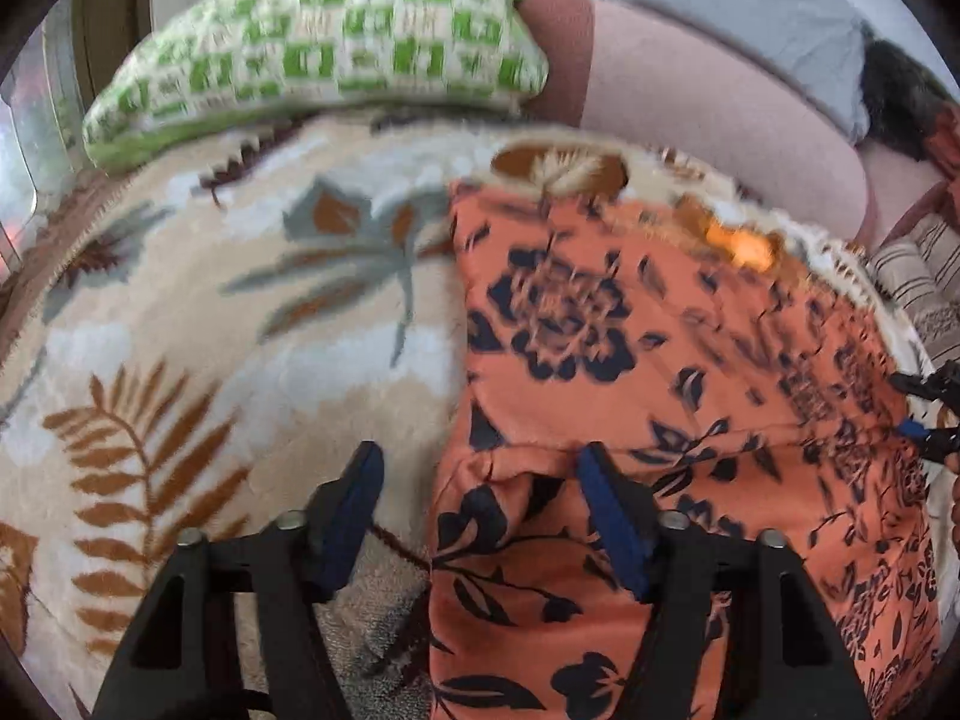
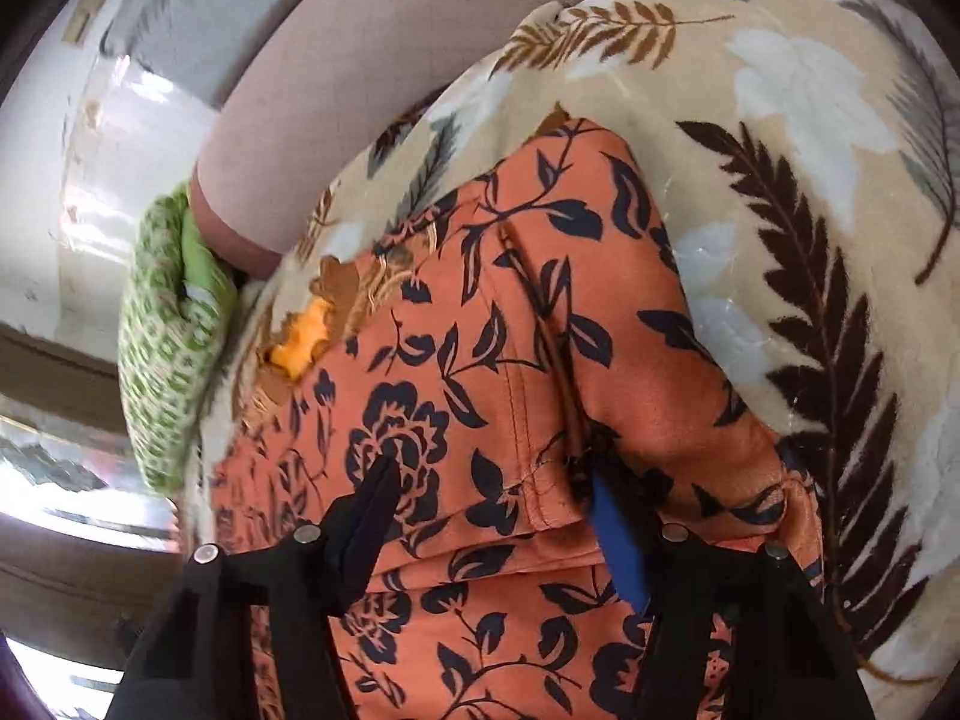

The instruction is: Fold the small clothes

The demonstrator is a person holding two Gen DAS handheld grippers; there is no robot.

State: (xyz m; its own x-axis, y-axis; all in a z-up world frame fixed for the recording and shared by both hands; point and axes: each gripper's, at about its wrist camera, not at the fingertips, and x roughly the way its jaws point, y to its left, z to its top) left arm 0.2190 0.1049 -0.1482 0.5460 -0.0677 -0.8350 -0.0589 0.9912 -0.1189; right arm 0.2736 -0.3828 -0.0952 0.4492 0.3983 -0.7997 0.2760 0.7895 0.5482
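1. On a fleecy blanket [image 1: 198,324] printed with fern leaves lies an orange garment [image 1: 660,360] with a dark flower pattern, spread fairly flat.
2. Seen from the left wrist, the left hand-held gripper [image 1: 480,468] hangs over the garment's left edge with its jaws partly apart; one finger is above the blanket, the other above the cloth, and nothing is pinched between them.
3. A fold or hem of the garment runs across just beyond those fingertips.
4. At the far right edge of that view, the tips of the right hand-held gripper [image 1: 930,414] show at the garment's opposite side.
5. Seen from the right wrist, the right hand-held gripper [image 2: 486,480] sits low over the garment, jaws partly apart, with a seamed flap of the cloth lying between them; whether the pads press on it cannot be told.
6. Beyond the blanket rest a green-and-white checked pillow [image 1: 336,42] and a pink cushion [image 1: 690,90].
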